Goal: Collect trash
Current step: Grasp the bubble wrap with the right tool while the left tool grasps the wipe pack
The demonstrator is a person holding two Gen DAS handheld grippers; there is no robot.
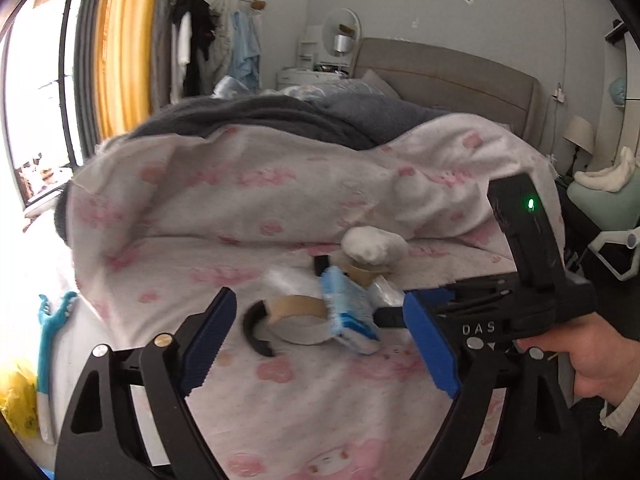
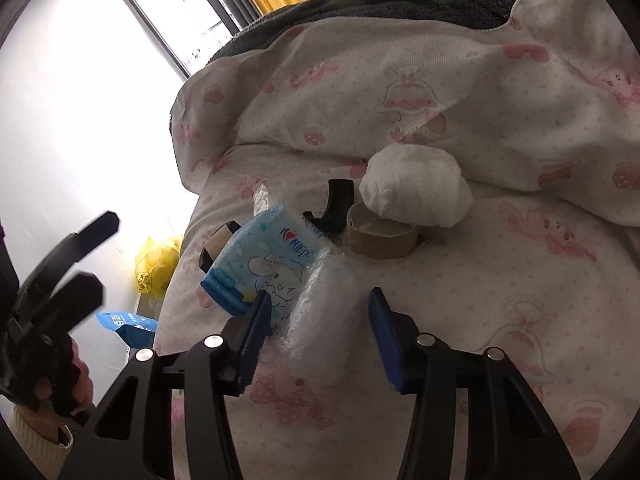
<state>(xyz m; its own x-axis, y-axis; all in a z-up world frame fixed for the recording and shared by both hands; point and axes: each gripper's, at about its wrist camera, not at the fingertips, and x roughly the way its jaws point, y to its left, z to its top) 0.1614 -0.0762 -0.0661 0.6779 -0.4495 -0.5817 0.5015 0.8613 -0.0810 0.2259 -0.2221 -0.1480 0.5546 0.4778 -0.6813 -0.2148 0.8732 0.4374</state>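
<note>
I work over a bed (image 2: 500, 320) spread with a white sheet printed in pink cartoons, its quilt (image 1: 280, 184) bunched up behind, yellow curtains (image 1: 124, 52) and a bright window beyond. The trash lies in a small heap mid-bed: a blue tissue pack (image 2: 264, 260), crinkled clear plastic wrap (image 2: 324, 320), two cardboard rings (image 2: 380, 240) and a white wad of tissue (image 2: 416, 188). My left claw (image 1: 320, 344) gapes wide before the heap, empty, while my right claw (image 2: 320, 340) stands half-narrowed around the plastic wrap, pads not pressing it.

A bright window (image 1: 36, 120) with a yellow curtain (image 1: 124, 48) lights pale walls and a padded headboard (image 1: 448, 80).
</note>
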